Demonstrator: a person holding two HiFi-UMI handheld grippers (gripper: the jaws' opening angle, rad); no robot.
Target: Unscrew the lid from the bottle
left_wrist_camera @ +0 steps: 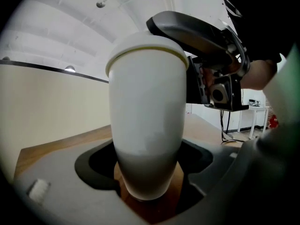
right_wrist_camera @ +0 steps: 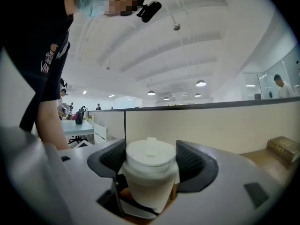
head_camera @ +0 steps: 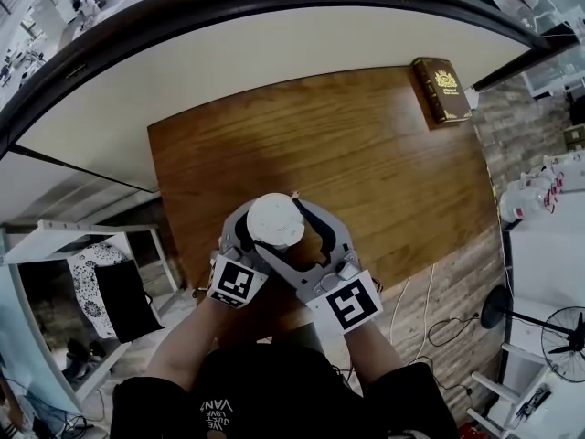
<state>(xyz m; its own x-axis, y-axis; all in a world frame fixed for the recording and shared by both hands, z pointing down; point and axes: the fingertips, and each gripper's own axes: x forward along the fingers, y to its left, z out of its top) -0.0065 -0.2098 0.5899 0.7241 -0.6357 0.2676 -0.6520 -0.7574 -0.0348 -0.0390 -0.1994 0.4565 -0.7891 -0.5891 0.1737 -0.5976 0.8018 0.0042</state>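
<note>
In the head view, the white bottle (head_camera: 275, 219) stood at the near edge of the wooden table (head_camera: 329, 144), seen from above. The left gripper (head_camera: 236, 240) and the right gripper (head_camera: 302, 254) were wrapped round it from the person's side. A brown book (head_camera: 441, 88) lay well beyond both pairs of jaws, at the table's far corner. In the left gripper view, the bottle's lower body (left_wrist_camera: 146, 125) rose straight up from between the jaws of the left gripper (left_wrist_camera: 149, 191). Those jaws were closed on it, with wood showing beneath. The right gripper (left_wrist_camera: 201, 36) reached in above those jaws at the bottle's top. In the right gripper view, the lid (right_wrist_camera: 150, 154) sat squarely between the ribbed pads of the right gripper (right_wrist_camera: 151, 168). The jaws were clamped on its two sides, and the bottle's body (right_wrist_camera: 147, 186) hung just below them.
</note>
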